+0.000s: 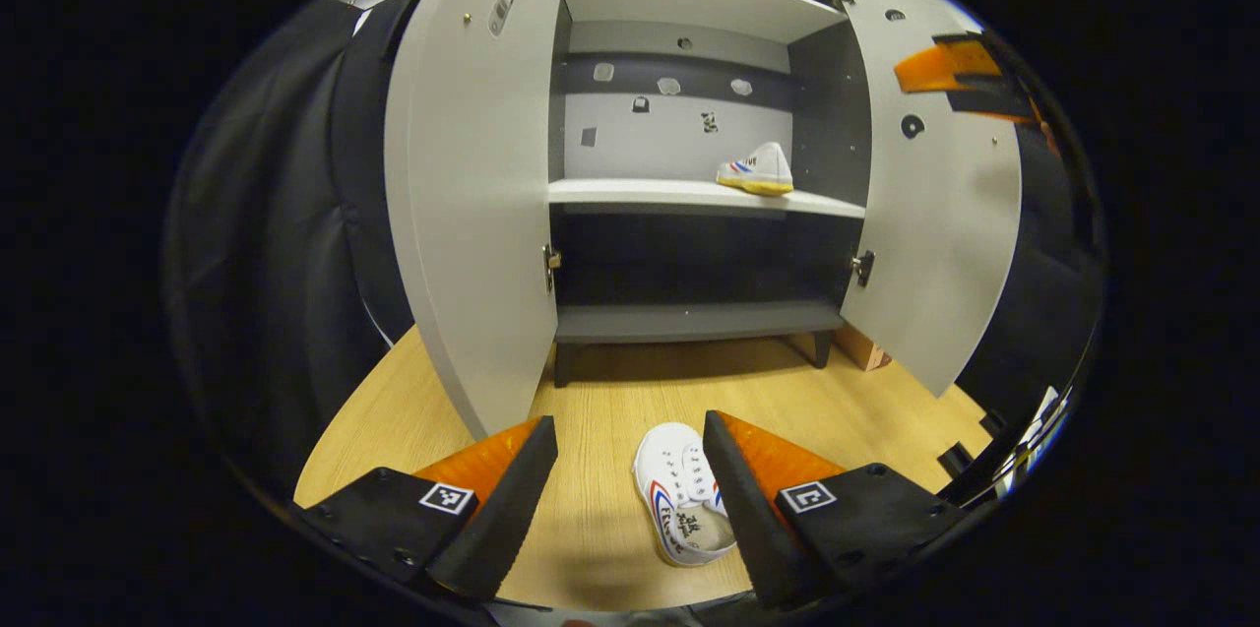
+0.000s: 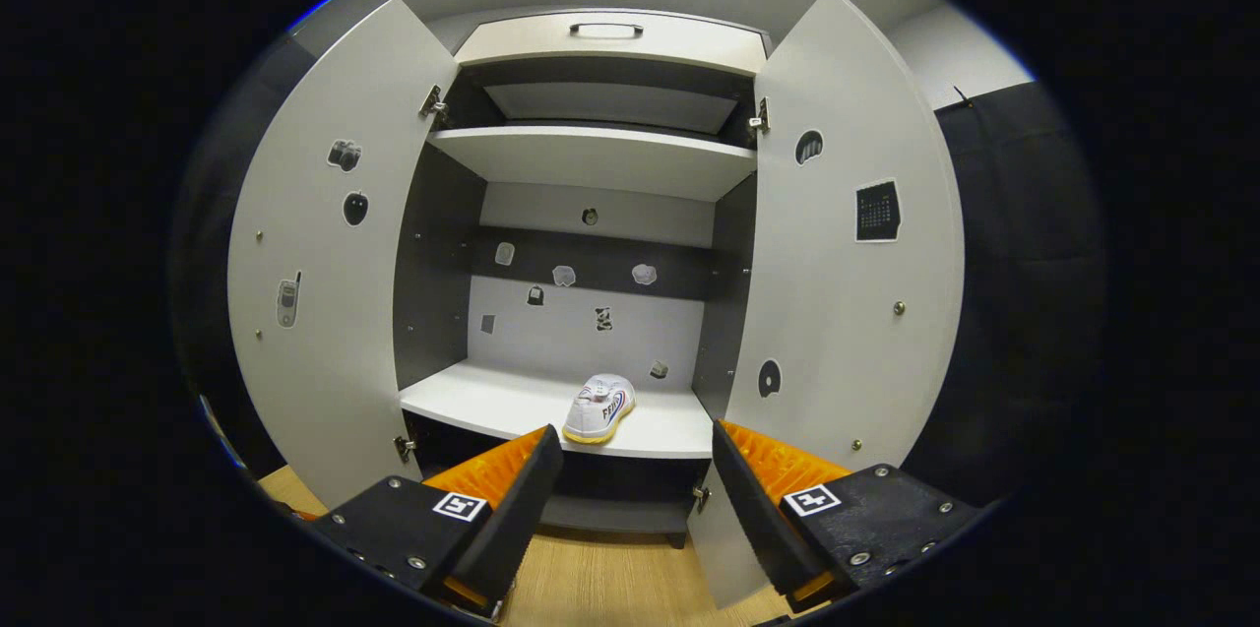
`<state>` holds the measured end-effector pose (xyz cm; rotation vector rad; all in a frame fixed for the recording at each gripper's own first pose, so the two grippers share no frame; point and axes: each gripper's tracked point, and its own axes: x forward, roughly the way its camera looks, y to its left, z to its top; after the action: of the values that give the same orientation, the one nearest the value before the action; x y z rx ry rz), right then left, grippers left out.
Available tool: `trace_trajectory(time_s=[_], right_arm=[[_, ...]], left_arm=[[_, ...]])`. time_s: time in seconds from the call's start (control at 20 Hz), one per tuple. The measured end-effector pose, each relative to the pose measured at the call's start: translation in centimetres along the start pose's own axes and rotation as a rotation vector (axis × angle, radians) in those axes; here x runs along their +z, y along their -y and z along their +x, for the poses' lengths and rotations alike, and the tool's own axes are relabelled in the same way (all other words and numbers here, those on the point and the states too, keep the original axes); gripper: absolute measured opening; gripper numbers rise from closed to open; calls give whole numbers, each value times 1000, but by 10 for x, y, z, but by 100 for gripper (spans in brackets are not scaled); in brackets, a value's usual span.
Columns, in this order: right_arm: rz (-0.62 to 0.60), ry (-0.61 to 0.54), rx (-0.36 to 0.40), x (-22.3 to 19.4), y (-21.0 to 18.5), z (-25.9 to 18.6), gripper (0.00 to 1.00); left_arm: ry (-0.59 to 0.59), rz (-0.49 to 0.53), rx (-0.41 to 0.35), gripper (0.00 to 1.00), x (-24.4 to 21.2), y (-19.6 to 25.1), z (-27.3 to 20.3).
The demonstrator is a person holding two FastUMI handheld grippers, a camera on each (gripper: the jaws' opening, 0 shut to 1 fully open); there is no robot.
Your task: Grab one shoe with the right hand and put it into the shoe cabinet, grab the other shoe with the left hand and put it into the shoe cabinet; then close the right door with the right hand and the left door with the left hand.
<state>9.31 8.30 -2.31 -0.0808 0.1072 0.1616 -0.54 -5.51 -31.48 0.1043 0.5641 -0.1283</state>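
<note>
White canvas shoe [image 1: 681, 494] on woodgrain floor [image 1: 610, 410]

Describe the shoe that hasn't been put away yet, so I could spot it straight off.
Start at the grey shoe cabinet with both doors open. On the wooden floor before it lies a white shoe with red and blue stripes, between the open left gripper fingers. Its twin already sits on the cabinet's middle shelf.
</note>
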Motion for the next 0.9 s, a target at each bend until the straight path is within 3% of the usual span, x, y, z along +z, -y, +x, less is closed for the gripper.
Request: trace_trajectory(time_s=[0.3, 0.5, 0.9], right_arm=[[33, -4, 1, -6, 12, -12, 94], [48, -44, -2, -21, 18, -14, 95], [77, -103, -24, -47, 28, -12, 95]], left_arm=[[-186, -67, -37, 99, -76, 15, 39], [-287, -58, -42, 98, -120, 14, 61], [-453, -91, -78, 98, -167, 22, 77]])
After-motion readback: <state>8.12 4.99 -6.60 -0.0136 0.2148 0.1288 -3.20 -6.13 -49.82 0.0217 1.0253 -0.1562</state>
